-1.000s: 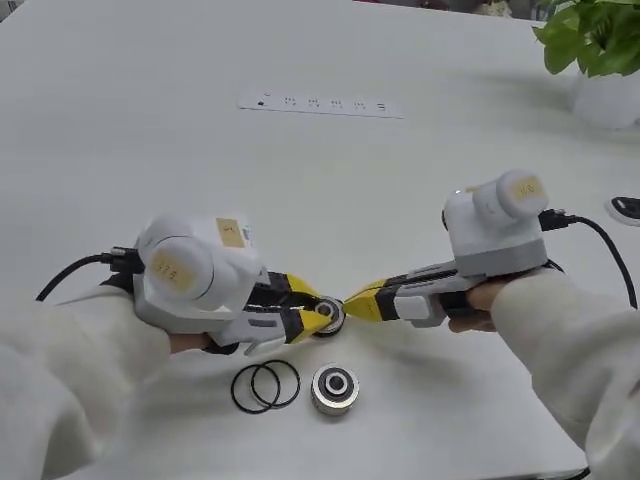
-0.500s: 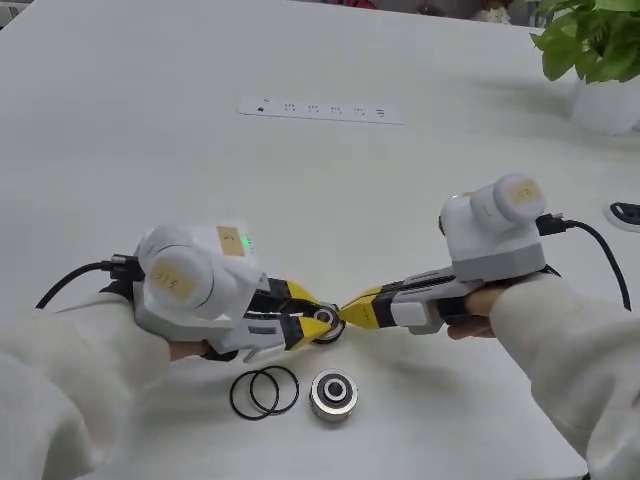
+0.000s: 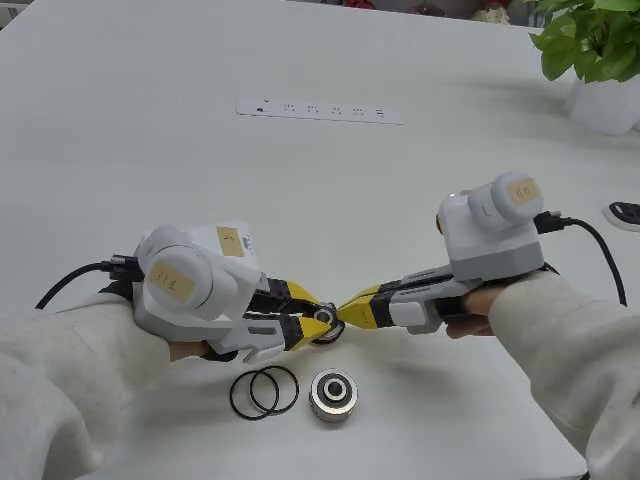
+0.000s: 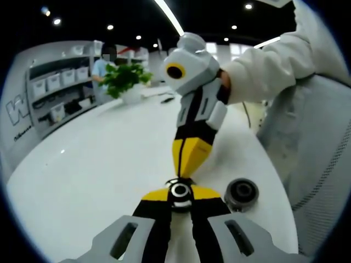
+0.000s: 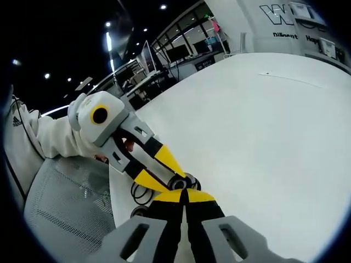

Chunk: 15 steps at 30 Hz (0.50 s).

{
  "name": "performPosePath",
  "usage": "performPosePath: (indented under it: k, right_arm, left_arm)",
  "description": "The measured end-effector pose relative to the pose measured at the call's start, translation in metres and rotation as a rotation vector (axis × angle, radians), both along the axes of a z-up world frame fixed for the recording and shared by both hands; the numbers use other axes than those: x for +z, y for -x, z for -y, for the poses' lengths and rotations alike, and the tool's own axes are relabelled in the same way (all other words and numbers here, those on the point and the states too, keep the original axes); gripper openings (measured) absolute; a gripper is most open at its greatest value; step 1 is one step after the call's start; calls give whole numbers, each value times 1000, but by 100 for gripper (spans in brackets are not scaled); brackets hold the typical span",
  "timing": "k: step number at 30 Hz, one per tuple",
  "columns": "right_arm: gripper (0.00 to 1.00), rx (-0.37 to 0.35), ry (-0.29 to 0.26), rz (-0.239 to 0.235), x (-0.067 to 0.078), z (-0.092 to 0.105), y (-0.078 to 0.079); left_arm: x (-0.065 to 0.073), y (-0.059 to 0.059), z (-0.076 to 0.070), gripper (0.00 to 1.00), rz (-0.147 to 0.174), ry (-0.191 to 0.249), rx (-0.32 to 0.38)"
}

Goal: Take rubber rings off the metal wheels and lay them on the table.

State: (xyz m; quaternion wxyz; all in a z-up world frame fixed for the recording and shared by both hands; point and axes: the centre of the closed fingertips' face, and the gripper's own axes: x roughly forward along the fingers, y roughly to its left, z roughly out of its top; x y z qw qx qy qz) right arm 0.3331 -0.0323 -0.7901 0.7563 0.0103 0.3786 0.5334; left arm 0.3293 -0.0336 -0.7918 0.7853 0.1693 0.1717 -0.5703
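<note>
Right gripper (image 3: 343,312) nearer wheel (image 4: 180,192) in left gripper (image 3: 318,317)

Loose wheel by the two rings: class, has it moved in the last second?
No. The loose wheel lies just right of the two rings, with the same small gap as before.

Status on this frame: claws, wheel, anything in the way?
Left claw shut on wheel. Right claw shut, tips at its edge; ring grip unclear. Two rings and second wheel on table, clear of claws.

White table (image 3: 150,100) with a power strip (image 3: 320,106) and potted plant (image 3: 590,40); shelving (image 4: 49,93) under ceiling lights (image 4: 170,16).
</note>
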Motion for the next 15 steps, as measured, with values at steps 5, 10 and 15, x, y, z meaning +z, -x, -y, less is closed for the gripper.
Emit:
performPosePath:
  k: [5,10,15]
  right_arm:
    - [0,9,-5,5,1,-1,1]
    - [0,18,4,18,0,-1,0]
    - [0,22,-5,12,2,-2,2]
  left_arm:
    - [0,0,0,14,1,0,0]
    - [0,0,0,14,0,2,2]
    - [0,0,0,14,-3,2,3]
